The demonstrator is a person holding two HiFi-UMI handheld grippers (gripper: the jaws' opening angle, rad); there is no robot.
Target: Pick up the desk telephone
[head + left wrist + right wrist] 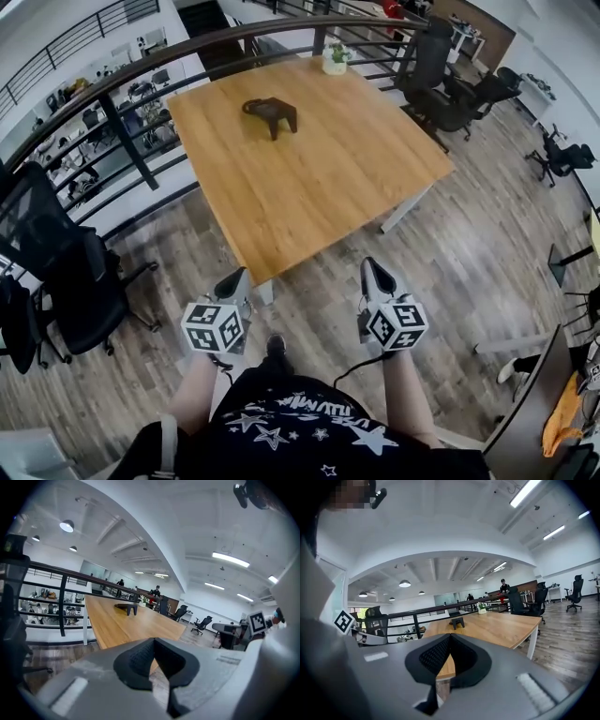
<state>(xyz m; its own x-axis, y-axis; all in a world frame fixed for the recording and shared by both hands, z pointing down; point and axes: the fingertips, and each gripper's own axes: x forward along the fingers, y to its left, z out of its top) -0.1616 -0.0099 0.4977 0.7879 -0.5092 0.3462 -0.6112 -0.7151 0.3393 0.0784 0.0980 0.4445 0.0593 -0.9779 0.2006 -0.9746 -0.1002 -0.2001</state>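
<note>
A dark desk telephone (270, 112) sits on the far half of the wooden table (309, 178), well beyond both grippers. It appears small and distant in the left gripper view as the telephone (127, 606) and in the right gripper view as the telephone (458, 622). My left gripper (234, 279) hovers over the floor just short of the table's near corner, jaws shut and empty. The right gripper (375, 272) is held level beside it, also shut with nothing in it. In their own views the left gripper (153, 641) and right gripper (450, 637) show their pads meeting.
A small potted plant (334, 58) stands at the table's far edge. A dark metal railing (131, 122) runs along the table's left and back. Black office chairs stand at the left (66, 272) and at the back right (441, 84). Wood floor surrounds the table.
</note>
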